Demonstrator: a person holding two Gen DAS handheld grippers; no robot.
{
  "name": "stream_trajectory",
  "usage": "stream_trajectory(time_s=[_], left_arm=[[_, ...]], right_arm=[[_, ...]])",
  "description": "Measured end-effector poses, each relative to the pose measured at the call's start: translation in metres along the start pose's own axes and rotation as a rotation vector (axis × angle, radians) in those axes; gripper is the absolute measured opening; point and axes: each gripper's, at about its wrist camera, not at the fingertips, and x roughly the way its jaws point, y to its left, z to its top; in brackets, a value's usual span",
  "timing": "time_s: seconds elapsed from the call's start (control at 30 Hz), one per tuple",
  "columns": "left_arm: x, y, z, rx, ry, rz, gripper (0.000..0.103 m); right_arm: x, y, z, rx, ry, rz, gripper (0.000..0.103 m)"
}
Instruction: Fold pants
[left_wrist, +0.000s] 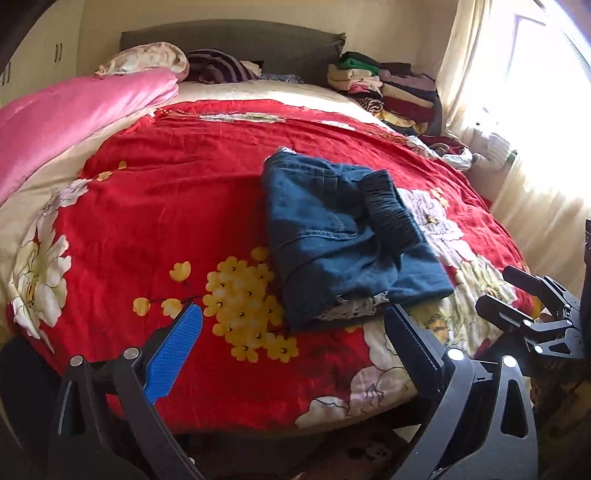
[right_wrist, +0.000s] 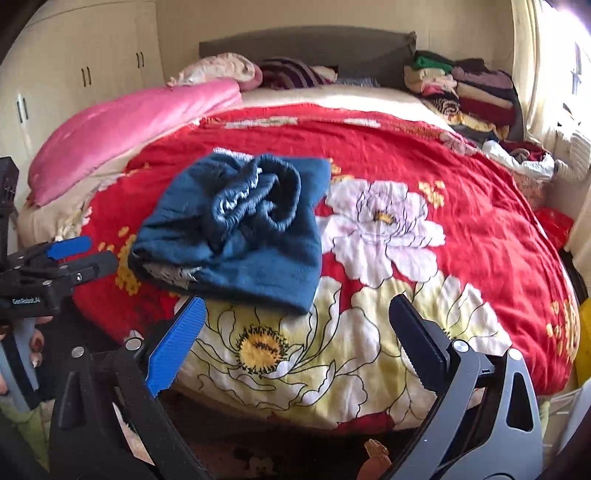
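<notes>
Both my tools, left tool (left_wrist: 291, 328) and right tool (right_wrist: 295, 321), stand spread wide, empty, just short of the folded pants (left_wrist: 343, 236) on the bed's red floral blanket (left_wrist: 166, 206).

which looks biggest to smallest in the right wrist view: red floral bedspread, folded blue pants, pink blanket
1. red floral bedspread
2. and 3. folded blue pants and pink blanket: similar apparent size, and the pants lie nearer the camera, so unranked.
</notes>
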Motion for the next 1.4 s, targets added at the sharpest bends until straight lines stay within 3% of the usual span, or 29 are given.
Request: stream_trajectory(time_s=[1.4], left_arm=[[-0.005, 0.001, 0.005, -0.003, -0.006, 0.035, 0.099]], right_arm=[[-0.01, -0.005, 0.003, 0.019, -0.022, -0.01, 0.094]])
